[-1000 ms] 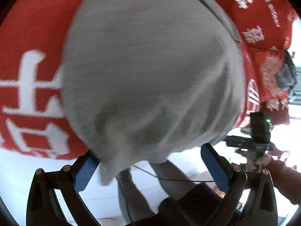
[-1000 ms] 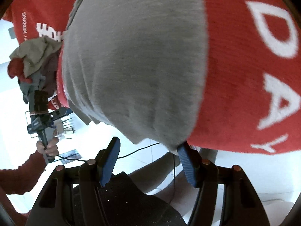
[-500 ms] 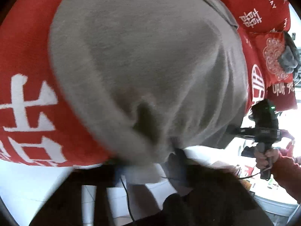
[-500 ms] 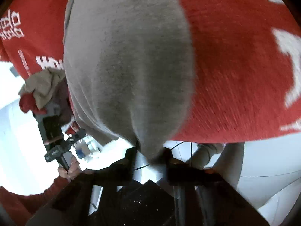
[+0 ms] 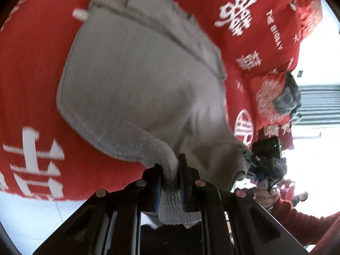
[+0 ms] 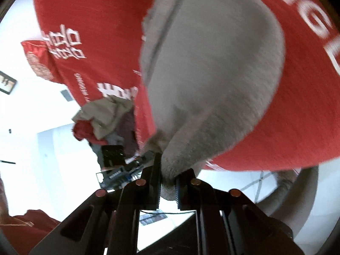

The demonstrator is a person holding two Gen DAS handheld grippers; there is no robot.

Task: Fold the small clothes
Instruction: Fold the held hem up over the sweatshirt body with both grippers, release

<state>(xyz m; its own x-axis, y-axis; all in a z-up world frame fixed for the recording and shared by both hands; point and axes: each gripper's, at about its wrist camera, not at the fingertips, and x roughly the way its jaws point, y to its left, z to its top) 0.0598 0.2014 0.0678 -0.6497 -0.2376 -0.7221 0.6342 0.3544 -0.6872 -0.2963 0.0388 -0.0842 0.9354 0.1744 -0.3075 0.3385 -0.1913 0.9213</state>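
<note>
We see a red cloth (image 5: 38,68) with white lettering covering the surface. A grey garment (image 5: 131,80) lies flat on it near the middle, its near edge lifted off the cloth. By the far side edge sits a heap of crumpled clothes (image 6: 102,119), beige, red and grey, beside a small red printed cloth (image 6: 38,61).
</note>
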